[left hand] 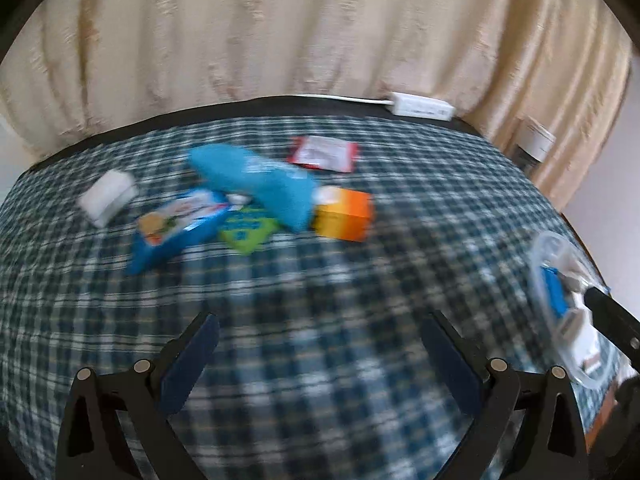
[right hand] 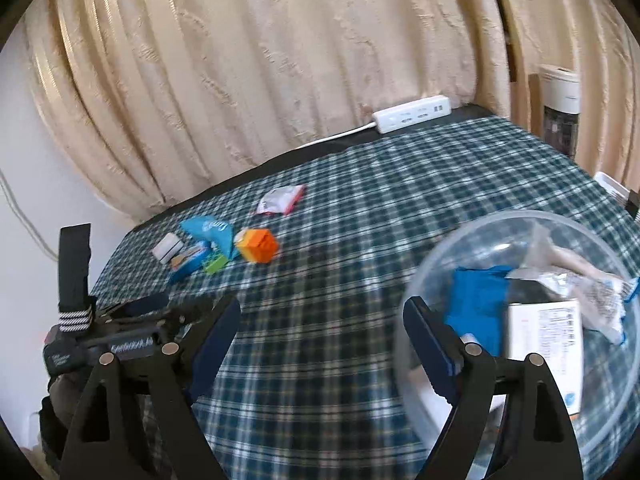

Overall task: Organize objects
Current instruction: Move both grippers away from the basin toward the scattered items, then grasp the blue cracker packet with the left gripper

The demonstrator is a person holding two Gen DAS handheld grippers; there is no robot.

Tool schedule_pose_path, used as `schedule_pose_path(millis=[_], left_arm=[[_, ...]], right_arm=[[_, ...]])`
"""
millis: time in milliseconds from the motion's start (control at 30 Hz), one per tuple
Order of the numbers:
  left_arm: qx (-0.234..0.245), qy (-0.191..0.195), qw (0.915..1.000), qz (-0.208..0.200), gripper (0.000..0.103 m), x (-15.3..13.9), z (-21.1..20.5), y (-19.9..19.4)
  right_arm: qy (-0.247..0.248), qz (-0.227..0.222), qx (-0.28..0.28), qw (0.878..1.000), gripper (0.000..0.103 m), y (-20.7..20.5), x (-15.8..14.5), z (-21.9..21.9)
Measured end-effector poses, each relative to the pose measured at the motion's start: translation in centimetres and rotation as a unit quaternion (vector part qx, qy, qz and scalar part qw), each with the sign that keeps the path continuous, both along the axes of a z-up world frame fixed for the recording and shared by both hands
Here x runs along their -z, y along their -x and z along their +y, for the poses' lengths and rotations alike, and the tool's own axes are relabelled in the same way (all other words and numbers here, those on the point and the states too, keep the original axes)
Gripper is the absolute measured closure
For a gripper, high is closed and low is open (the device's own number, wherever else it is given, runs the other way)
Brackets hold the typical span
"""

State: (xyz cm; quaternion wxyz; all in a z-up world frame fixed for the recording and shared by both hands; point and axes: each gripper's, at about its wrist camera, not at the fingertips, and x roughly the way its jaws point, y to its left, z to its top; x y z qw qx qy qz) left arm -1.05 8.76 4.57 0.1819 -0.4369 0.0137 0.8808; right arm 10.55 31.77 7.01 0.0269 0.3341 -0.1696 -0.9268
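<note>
The left gripper [left hand: 320, 344] hangs with its dark padded fingers spread wide and empty over the woven green-and-white plaid cloth [left hand: 320, 280]. Beyond it a blurred cluster lies together: a glossy blue pouch [left hand: 256, 180], an orange carton [left hand: 344, 216] and a white block [left hand: 108, 196]. The right gripper [right hand: 322, 332] also gapes empty, its right finger against the round clear plastic bowl [right hand: 480, 232] holding a blue packet [right hand: 480, 300] and white box [right hand: 544, 336].

Looks like a room in a home. Long cream curtains [right hand: 248, 80] hanging behind a bench with a blue and white checked cloth [right hand: 360, 240]. A white plug strip [right hand: 412, 119] at the back edge. Snack packs [left hand: 180, 224] and a small orange box [left hand: 344, 216] lying on the cloth.
</note>
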Motion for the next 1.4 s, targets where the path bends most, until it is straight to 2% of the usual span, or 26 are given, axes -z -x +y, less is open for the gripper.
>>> schedule_pose_path(millis=[233,400,900,1400], left_arm=[[-0.085,-0.006,0.9962,-0.021,0.000,1.8,-5.7,2.8],[-0.109,-0.004,0.9939,-0.015,0.000,1.4,-7.7,3.5],[-0.092,0.072,0.9928,0.025,0.000,1.1,-8.2,6.6],[-0.051,0.126,0.9906,0.016,0.000,3.1,-6.6,11.2]], right_arm=[[0.010,-0.014,-0.018,1.000,0.018,1.2,0.5,-1.7],[0.007,-0.015,-0.029,0.999,0.018,1.9,0.5,-2.6],[0.019,-0.039,-0.060,0.997,0.018,4.5,1.9,-4.5],[0.032,-0.065,-0.066,0.995,0.018,6.5,3.7,-4.8]])
